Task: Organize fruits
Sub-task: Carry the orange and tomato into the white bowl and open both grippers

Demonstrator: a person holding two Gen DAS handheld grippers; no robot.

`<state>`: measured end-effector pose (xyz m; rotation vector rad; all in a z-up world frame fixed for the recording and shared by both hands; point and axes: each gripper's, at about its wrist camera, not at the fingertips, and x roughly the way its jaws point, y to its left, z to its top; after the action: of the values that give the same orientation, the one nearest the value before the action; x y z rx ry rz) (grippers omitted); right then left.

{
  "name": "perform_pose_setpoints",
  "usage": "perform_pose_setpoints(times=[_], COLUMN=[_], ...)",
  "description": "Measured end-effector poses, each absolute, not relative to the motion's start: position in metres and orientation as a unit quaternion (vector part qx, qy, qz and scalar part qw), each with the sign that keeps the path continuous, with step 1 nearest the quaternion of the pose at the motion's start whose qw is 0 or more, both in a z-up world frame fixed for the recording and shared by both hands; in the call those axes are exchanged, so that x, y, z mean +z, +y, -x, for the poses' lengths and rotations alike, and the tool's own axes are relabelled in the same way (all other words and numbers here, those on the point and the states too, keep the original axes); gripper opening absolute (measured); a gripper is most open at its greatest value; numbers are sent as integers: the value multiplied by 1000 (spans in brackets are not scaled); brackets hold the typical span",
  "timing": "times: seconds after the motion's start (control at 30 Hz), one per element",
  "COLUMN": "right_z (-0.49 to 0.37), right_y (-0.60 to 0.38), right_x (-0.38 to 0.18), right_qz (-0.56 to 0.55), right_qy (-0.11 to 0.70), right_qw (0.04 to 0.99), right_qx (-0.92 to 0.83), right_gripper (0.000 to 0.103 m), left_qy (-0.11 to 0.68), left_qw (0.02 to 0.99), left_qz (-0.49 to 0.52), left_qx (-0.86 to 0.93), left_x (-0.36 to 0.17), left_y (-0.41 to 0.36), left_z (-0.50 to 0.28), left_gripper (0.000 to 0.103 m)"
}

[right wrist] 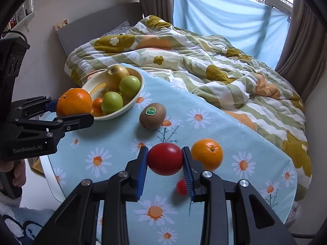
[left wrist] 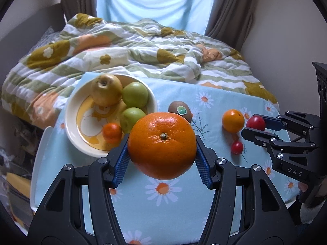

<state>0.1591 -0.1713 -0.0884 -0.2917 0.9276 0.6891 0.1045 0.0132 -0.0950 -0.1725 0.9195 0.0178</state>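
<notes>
Left wrist view: the left gripper clamps a large orange just near of the bowl holding a pear, two green apples and a mandarin. Right wrist view: the right gripper grasps a red tomato above the daisy tablecloth, a kiwi farther off and a small orange at right.

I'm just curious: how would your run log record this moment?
left gripper: holds large orange | right gripper: holds red tomato | bowl: partly filled
</notes>
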Motion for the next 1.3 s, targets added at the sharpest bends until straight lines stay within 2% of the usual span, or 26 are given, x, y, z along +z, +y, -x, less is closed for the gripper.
perform_pose_setpoints(times=[0.5,0.9,1.3], right_z=[-159,-173,-181], right_y=[-68,-24,-13], right_x=[-74,-91,-108], right_qz=[96,58,25], right_qy=[441,463,476], right_qw=[844,855,863], right_qx=[290,227,166], right_gripper=[30,30,30], left_qy=[445,472,485], left_qw=[893,877,865], left_qz=[54,24,-22], left_qx=[-29,-89,-129], left_x=[-83,-126,-164], left_y=[124,172,184], left_z=[-130,-173,-202], left_gripper=[64,64,64])
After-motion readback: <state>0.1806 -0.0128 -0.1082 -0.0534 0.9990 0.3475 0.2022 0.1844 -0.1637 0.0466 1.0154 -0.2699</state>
